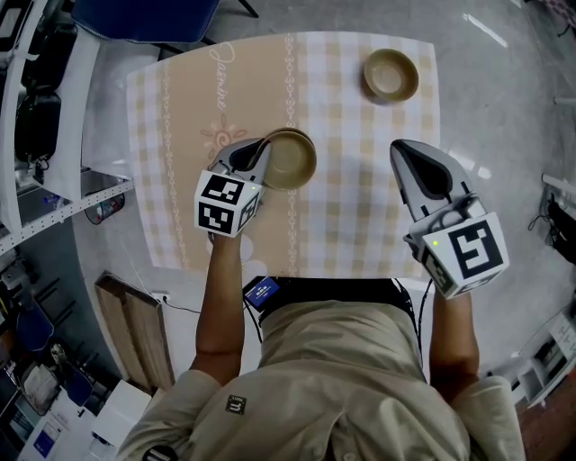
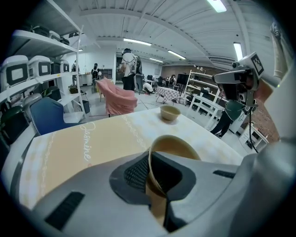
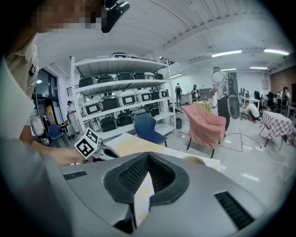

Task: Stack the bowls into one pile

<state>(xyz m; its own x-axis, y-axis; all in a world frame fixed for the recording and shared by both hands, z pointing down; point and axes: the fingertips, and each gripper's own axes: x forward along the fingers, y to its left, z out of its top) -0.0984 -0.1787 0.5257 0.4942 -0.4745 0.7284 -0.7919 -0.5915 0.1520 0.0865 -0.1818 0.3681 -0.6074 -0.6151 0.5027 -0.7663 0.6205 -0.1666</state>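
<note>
A tan bowl point(image 1: 292, 160) sits at the middle of the checked tablecloth point(image 1: 351, 207). My left gripper point(image 1: 263, 151) is shut on its left rim. In the left gripper view the rim point(image 2: 172, 147) stands pinched between the dark pads point(image 2: 134, 175), with the bowl tilted. A second tan bowl point(image 1: 390, 75) rests alone at the far right corner, and it also shows in the left gripper view point(image 2: 169, 112). My right gripper point(image 1: 402, 151) hovers over the table's right side with its jaws together and nothing between them. The right gripper view shows only that bowl's rim point(image 3: 194, 160) past the gripper's body.
A blue chair point(image 1: 144, 18) stands beyond the table's far edge. White shelving point(image 1: 54, 194) runs along the left, and boxes lie on the floor at lower left. A pink armchair point(image 2: 118, 98) and several people stand farther off in the room.
</note>
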